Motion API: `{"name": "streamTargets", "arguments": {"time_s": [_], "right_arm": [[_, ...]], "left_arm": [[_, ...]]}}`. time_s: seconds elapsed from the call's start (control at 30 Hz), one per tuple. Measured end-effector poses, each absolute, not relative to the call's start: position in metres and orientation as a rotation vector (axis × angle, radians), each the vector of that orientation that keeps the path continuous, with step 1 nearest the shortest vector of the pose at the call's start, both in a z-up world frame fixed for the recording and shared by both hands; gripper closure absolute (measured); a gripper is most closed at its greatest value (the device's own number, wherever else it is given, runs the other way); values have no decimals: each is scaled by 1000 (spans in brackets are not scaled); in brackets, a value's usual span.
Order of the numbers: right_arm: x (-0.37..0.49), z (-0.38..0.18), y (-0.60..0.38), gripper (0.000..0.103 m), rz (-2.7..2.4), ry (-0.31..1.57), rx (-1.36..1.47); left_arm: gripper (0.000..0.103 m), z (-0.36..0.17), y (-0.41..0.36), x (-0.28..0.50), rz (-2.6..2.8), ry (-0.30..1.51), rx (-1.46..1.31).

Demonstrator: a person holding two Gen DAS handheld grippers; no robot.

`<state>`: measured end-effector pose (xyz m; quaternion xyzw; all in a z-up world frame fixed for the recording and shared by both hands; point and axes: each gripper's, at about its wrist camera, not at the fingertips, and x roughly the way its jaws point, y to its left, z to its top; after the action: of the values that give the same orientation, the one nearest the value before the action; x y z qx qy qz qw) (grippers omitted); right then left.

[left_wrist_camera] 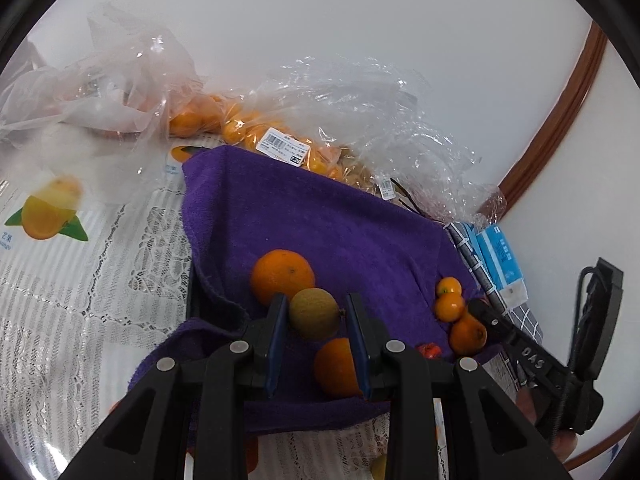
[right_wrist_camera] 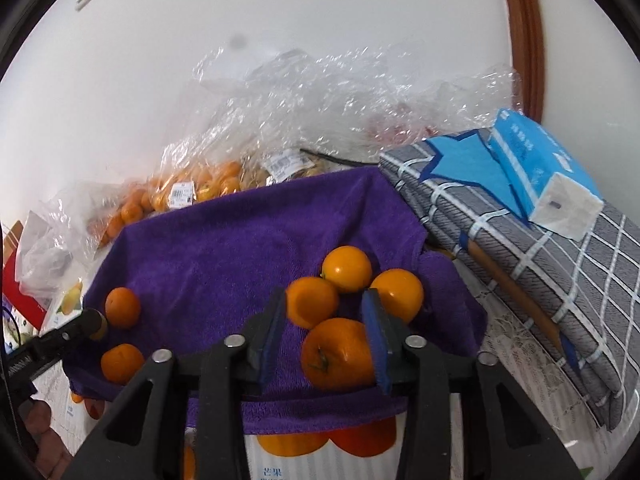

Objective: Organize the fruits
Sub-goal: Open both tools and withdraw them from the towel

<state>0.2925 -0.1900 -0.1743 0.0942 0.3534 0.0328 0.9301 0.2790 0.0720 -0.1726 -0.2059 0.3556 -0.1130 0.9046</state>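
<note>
The left gripper (left_wrist_camera: 316, 316) has its fingers pinching a small greenish-brown fruit (left_wrist_camera: 314, 314) just above the purple towel (left_wrist_camera: 320, 220), with 1 large orange (left_wrist_camera: 282, 276) just behind it and another orange (left_wrist_camera: 335, 366) below it. The right gripper (right_wrist_camera: 326, 312) has its fingers spread around a cluster of 4 oranges (right_wrist_camera: 340, 354) lying on the towel's right side; the nearest one sits against the right finger (right_wrist_camera: 376, 340), while the left finger stands clear of it, so nothing is squeezed. 2 smaller oranges (right_wrist_camera: 122, 306) lie on the towel's left side. Farther back, clear plastic bags (right_wrist_camera: 320, 92) of orange fruit rest on the counter (left_wrist_camera: 80, 280) against the white wall. A blue tissue pack (right_wrist_camera: 536, 172) lies on a grey checked cloth (right_wrist_camera: 560, 264) to the right.
</note>
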Motion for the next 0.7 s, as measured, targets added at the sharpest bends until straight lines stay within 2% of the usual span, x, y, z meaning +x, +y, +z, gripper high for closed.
{"name": "streamTargets", "arguments": {"time_s": [0.03, 0.13, 0.2, 0.4, 0.57, 0.7], "right_arm": [[290, -172, -191, 54, 64, 718, 199], [277, -161, -192, 53, 51, 718, 202], [265, -155, -190, 53, 52, 724, 201], [219, -148, -168, 54, 127, 769, 183], [201, -167, -138, 68, 183, 837, 156], [198, -172, -119, 68, 233, 859, 139]], "left_arm": [[75, -172, 71, 279, -230, 736, -419], [72, -172, 71, 279, -238, 743, -416], [61, -171, 73, 280, -249, 745, -431], [60, -162, 92, 270, -237, 717, -495], [60, -135, 105, 241, -137, 678, -439], [60, -130, 112, 210, -75, 695, -326]]}}
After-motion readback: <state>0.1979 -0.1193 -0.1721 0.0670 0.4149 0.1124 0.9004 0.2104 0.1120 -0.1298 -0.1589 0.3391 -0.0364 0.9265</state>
